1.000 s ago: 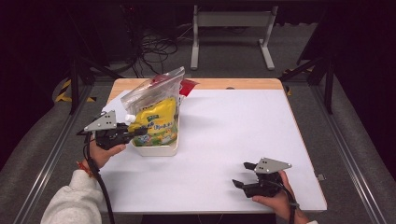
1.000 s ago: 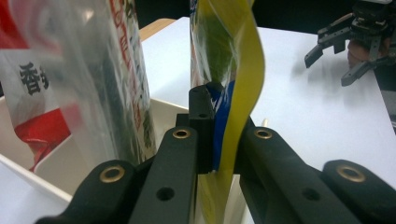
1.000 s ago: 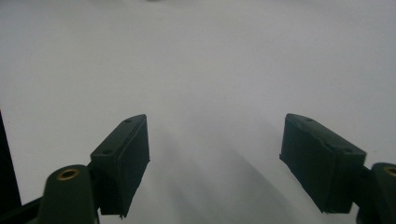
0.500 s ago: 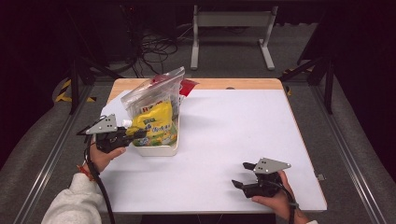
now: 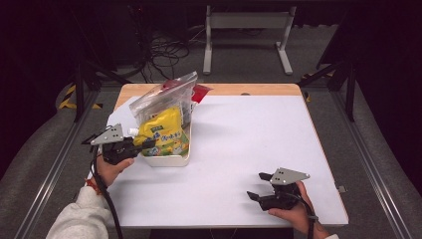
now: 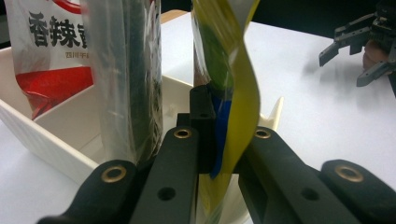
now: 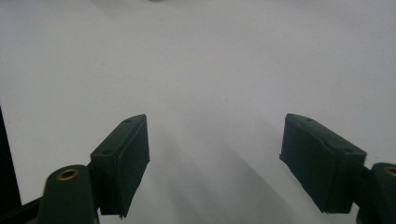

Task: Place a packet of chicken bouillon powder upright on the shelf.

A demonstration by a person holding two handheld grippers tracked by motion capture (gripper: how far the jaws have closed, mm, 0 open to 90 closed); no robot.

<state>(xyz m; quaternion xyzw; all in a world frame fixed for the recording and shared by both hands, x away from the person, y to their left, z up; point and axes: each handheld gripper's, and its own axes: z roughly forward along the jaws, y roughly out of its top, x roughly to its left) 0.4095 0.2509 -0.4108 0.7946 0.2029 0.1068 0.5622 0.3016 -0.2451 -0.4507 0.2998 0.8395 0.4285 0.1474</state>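
The left gripper (image 5: 149,144) is closed on the edge of the yellow pouch (image 5: 161,134), which stands in the white bin (image 5: 169,159) at the left side of the table (image 5: 249,149). A clear bag (image 5: 164,94) leans behind the pouch. The right gripper (image 5: 258,186) rests near the front edge, with its jaws wide apart and nothing between them.

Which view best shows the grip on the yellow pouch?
Left gripper view: the left hand-held gripper is clamped on the yellow pouch edge. High view shows the whole pouch in the white bin.
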